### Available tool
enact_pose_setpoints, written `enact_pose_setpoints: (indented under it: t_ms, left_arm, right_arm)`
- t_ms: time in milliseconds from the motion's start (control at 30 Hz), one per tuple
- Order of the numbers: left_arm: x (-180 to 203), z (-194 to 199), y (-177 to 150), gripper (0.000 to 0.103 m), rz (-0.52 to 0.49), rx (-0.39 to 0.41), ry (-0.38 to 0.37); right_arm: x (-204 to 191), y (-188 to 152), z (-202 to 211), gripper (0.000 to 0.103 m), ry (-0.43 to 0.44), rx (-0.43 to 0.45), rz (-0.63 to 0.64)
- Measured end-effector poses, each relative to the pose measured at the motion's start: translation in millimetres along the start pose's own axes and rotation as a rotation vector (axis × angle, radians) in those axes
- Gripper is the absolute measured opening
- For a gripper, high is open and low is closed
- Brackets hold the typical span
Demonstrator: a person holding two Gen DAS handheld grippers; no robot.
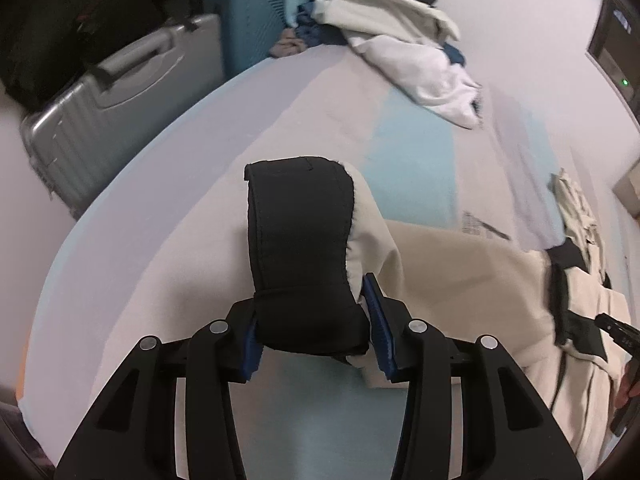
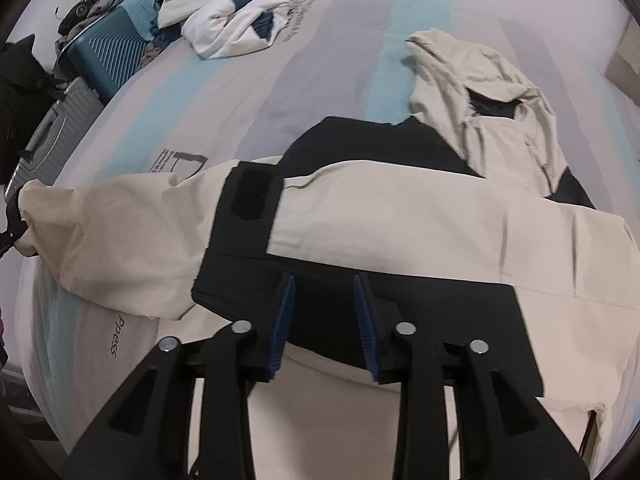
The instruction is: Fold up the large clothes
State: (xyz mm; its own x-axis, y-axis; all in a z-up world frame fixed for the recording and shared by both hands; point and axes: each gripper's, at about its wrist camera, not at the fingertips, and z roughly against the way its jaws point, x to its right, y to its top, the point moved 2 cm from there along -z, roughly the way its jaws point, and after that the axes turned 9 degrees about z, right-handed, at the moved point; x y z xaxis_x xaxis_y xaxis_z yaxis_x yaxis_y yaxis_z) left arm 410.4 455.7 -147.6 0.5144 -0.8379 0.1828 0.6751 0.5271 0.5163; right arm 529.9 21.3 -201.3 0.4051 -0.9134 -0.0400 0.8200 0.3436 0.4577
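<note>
On the bed (image 2: 320, 80), the left hand-held gripper (image 1: 316, 332) pinches the jacket's black cuff (image 1: 300, 240); the right hand-held gripper (image 2: 324, 324) hangs part-open, empty. Thin cuff may slip.

The jacket (image 2: 400, 216) is matt woven cloth, cream with black panels, and its black cuff (image 1: 298, 240) shows a stitched edge and a fuzzy cream lining. A rough fastener patch (image 2: 251, 196) sits on one black panel. The bed (image 1: 160, 184) carries a smooth, dull cotton-like sheet — pale striped. Both grippers have matt black plastic arms with shiny metal rivets (image 2: 241, 326) and ribbed blue fingers (image 2: 366, 328). The suitcases are hard plastic — grey suitcase (image 1: 120, 112) faintly glossy, teal suitcase (image 1: 256, 12) ridged.
</note>
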Motion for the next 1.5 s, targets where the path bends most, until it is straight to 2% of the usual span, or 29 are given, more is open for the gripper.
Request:
enact_pose_setpoints:
  t_ms: [200,300,533,567,600,667,833,967,1067,1133,1167,1267,1400,1500]
  left_arm:
    - [58,13,-10,0.043,-0.06,0.007,-0.045]
    - [92,17,-16,0.043,-0.08,0.009,-0.077]
    - [168,28,-31,0.042,-0.118,0.012,-0.135]
    - [179,30,-34,0.035,-0.126,0.014,-0.143]
    - [190,31,-37,0.024,-0.139,0.015,-0.147]
    - [220,31,-47,0.014,-0.153,-0.004,-0.171]
    - [280,19,-87,0.011,-0.233,-0.027,-0.159]
    - [298,-6,-114,0.01,-0.249,-0.076,-0.109]
    - [305,-11,-127,0.008,-0.259,-0.079,-0.076]
    - [309,-8,-131,0.007,-0.24,-0.079,-0.075]
    - [311,-7,-132,0.001,-0.236,-0.08,-0.078]
    - [326,0,-140,0.0,-0.239,-0.078,-0.08]
    - [360,11,-155,0.0,-0.305,-0.053,-0.099]
    - [372,10,-165,0.0,-0.324,-0.061,-0.092]
  right_arm:
    - [33,-11,17,0.031,-0.031,0.011,-0.031]
    - [56,-22,25,0.036,-0.047,0.009,-0.064]
    - [114,-55,45,0.036,-0.065,0.01,-0.122]
    - [120,-60,48,0.036,-0.064,0.01,-0.123]
    - [130,-65,51,0.036,-0.063,0.011,-0.124]
    - [145,-73,56,0.036,-0.061,0.01,-0.124]
    - [191,-97,68,0.036,-0.044,-0.006,-0.146]
    - [214,-110,80,0.036,-0.029,-0.005,-0.138]
    - [224,-119,88,0.038,-0.007,0.001,-0.111]
    - [229,-124,90,0.038,0.006,0.003,-0.092]
    - [231,-127,90,0.038,0.01,0.004,-0.09]
    - [240,-133,88,0.038,0.027,0.004,-0.095]
    - [250,-139,91,0.038,0.043,0.016,-0.107]
    - [255,-143,93,0.038,0.051,0.011,-0.113]
